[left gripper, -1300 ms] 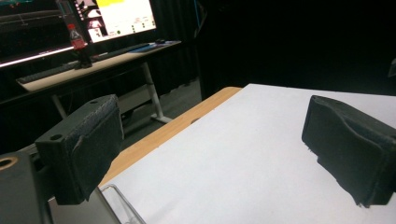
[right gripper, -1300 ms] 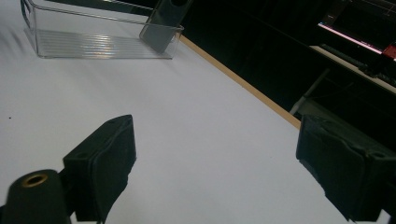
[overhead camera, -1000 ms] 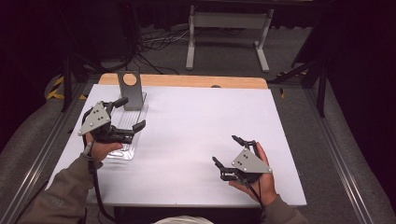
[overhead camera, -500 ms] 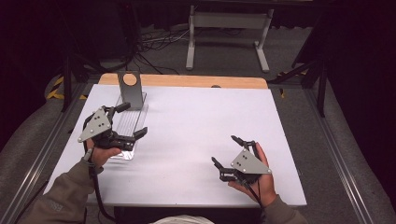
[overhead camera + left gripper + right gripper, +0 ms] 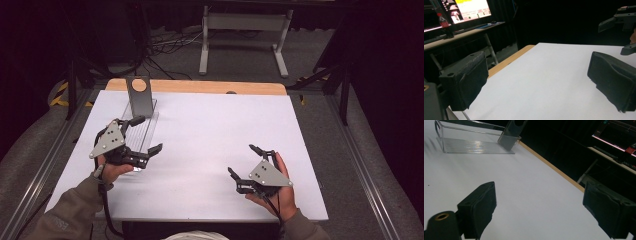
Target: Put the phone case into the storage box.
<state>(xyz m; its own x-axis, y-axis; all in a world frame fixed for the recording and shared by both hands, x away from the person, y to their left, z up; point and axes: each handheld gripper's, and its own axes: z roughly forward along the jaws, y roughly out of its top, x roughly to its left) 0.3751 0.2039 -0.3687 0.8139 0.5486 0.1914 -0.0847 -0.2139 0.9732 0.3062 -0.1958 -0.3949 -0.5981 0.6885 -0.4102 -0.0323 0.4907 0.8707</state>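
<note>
A dark room surrounded the white table (image 5: 210, 145), whose far edge showed a strip of bare wood, with cables and a grey metal stand on the carpet beyond it in the upper part of the high view.

At the left of that view the left gripper (image 5: 141, 135) hovered over a clear plastic tray (image 5: 146, 120), its jaws spread wide and empty, one tip above the tray's middle and the other past its near right corner. The person's left hand (image 5: 111, 170) gripped it from below, the sleeve running in from the lower left corner. The tray lay lengthwise toward the far edge, and a grey upright plate with a round hole (image 5: 138, 95) stood at its far end, in the upper left of the frame. In the left gripper view the two black jaws stood far apart at the left and right edges with only bare table between them, and a bottle with a red label (image 5: 444, 23) stood on a desk at the upper left.

At the lower right of the high view the right gripper (image 5: 243, 161) rested low over the table, well apart from the tray, jaws likewise wide and holding nothing, with the right hand (image 5: 280, 187) wrapped around it. In the right gripper view the tray (image 5: 474, 143) sat at the upper left, the plate (image 5: 511, 132) rising at its right end.
</note>
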